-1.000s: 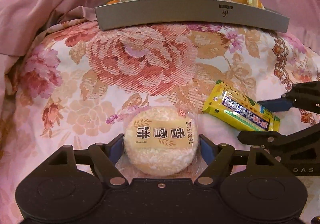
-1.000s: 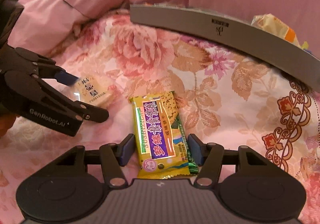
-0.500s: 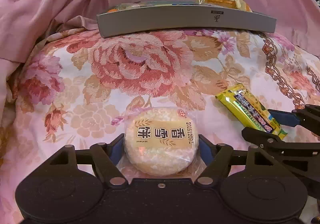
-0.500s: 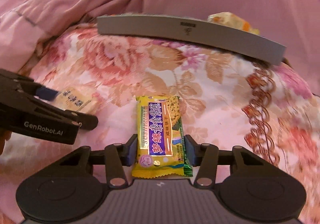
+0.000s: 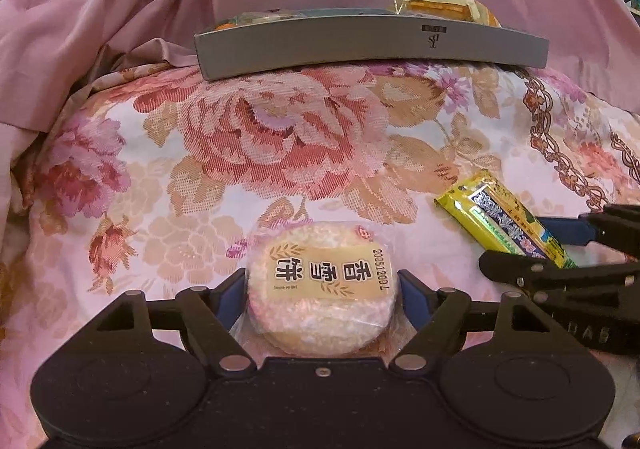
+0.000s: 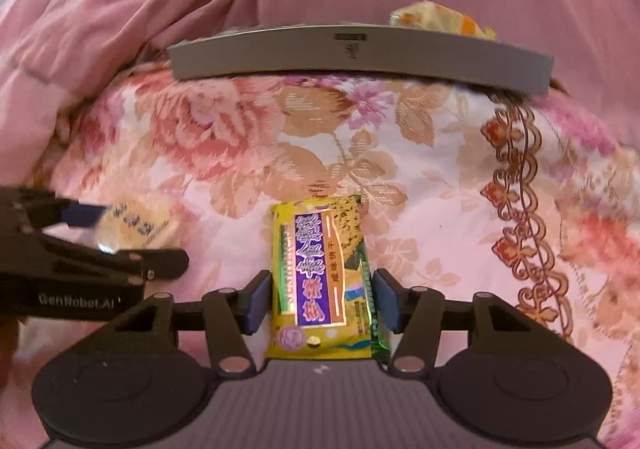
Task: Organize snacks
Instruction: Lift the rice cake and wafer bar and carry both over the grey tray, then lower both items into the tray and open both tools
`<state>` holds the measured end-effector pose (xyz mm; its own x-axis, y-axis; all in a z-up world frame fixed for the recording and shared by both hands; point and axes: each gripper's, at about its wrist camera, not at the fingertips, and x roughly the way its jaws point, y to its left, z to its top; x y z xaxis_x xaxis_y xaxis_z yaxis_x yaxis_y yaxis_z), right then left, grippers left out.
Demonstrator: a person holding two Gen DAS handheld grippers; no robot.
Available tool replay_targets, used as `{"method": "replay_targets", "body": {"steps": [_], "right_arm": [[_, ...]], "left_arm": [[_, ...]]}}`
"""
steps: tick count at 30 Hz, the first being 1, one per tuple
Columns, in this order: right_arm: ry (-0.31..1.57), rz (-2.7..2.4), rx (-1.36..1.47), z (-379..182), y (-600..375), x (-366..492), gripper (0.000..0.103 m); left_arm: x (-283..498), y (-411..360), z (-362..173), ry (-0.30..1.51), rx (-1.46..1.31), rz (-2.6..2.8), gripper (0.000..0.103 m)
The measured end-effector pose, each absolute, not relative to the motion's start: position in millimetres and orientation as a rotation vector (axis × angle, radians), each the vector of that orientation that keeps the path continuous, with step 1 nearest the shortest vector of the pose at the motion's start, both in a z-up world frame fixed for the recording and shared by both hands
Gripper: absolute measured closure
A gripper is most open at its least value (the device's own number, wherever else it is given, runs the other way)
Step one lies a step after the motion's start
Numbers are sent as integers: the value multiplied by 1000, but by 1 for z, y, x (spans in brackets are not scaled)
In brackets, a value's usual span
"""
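My left gripper [image 5: 322,295] is shut on a round wrapped rice cracker [image 5: 322,289] and holds it above the floral cloth. My right gripper [image 6: 320,299] is shut on a yellow biscuit packet [image 6: 320,269] with a purple label. The packet also shows in the left wrist view [image 5: 504,223], held by the right gripper [image 5: 560,249]. The cracker shows blurred in the right wrist view [image 6: 136,227], in the left gripper [image 6: 132,239]. A grey tray [image 5: 372,45] stands at the far side, also seen from the right wrist [image 6: 360,53].
The tray holds several snack packets, one yellow-orange wrapper [image 5: 440,9] poking over its rim at the right [image 6: 440,19]. Floral cloth [image 5: 280,137] covers the surface. Pink bedding [image 5: 100,9] is bunched up to the left and behind the tray.
Both grippers have lifted and drawn back with their snacks. The tray now looks smaller and more centred in both views. The right gripper's jaws closed in on the packet.
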<state>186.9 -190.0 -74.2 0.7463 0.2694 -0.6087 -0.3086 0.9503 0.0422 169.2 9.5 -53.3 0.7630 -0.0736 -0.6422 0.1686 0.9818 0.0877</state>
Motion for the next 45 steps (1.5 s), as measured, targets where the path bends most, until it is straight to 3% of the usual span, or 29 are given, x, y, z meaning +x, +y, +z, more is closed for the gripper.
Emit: {"method": "replay_targets", "body": {"steps": [3,12,23,45], "right_arm": [[633,310,-99,-76,-185,181,51],[591,287,-181,-75,-179,157,51],[411,238,-556,-75,-156,131,51],[132,170,-488,15,-155,176,51]], "left_arm": [[167,10,-52,695,131,-132,28],[151,10,-50,696,112,-133,29],[157,17,-28,635,64,-99,29],[234,19,77,367,81,-103,29]]}}
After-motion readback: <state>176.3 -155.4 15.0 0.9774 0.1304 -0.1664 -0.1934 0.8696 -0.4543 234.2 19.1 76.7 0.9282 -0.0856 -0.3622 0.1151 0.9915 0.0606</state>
